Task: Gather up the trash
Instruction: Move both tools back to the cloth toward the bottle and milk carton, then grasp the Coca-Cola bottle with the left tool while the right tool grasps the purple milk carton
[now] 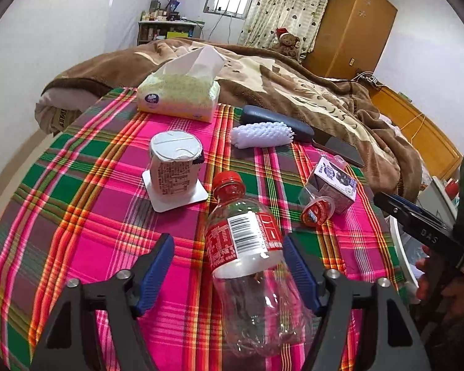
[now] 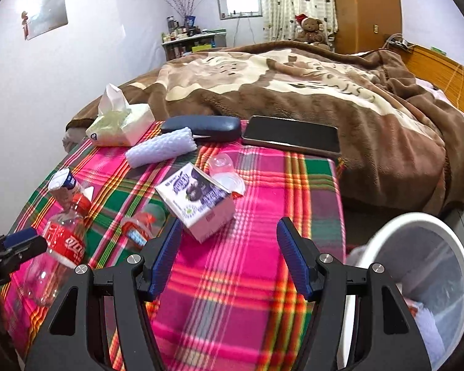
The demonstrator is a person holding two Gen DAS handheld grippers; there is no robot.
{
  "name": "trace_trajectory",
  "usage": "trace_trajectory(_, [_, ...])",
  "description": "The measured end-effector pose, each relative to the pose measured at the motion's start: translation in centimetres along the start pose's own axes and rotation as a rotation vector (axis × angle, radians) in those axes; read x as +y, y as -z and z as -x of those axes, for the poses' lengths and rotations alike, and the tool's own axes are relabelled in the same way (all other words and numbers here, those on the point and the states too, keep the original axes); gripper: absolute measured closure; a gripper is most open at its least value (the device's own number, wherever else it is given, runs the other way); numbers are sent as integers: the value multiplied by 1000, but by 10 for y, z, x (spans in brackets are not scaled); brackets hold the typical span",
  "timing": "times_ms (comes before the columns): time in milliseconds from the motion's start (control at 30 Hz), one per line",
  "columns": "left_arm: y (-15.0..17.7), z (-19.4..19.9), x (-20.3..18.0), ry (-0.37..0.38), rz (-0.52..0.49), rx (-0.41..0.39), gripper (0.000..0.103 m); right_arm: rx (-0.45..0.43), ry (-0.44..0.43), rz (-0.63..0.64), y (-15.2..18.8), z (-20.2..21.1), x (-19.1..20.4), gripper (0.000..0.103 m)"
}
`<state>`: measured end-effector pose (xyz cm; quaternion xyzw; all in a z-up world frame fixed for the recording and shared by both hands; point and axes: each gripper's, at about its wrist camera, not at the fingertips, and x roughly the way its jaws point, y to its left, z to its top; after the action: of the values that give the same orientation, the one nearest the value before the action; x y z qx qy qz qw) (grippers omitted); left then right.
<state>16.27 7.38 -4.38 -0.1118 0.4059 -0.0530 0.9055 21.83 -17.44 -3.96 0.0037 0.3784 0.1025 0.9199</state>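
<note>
An empty clear plastic bottle [image 1: 244, 247] with a red cap and label lies on the plaid cloth [image 1: 92, 216]. My left gripper [image 1: 229, 247] is open, its jaws on either side of the bottle's body. The bottle also shows in the right wrist view [image 2: 62, 241]. A purple-and-white carton [image 2: 198, 201], a small red-lidded cup [image 2: 139, 228] and a clear cup [image 2: 222, 167] lie in front of my right gripper [image 2: 229, 235], which is open and empty above the cloth. A paper cup [image 1: 174, 167] with a foil lid stands on a coaster.
A white trash bin [image 2: 417, 266] stands at the table's right edge. A tissue pack [image 1: 179, 95], a white foam roll [image 1: 263, 134], a dark glasses case [image 2: 201, 126] and a phone [image 2: 290, 137] sit at the far side. A bed with a brown blanket lies behind.
</note>
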Motion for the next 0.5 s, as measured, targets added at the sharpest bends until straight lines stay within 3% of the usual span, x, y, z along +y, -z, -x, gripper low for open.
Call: trace_trajectory(500, [3,-18,-13,35,-22,47,27,12,-85,128,-25,-30,16,38])
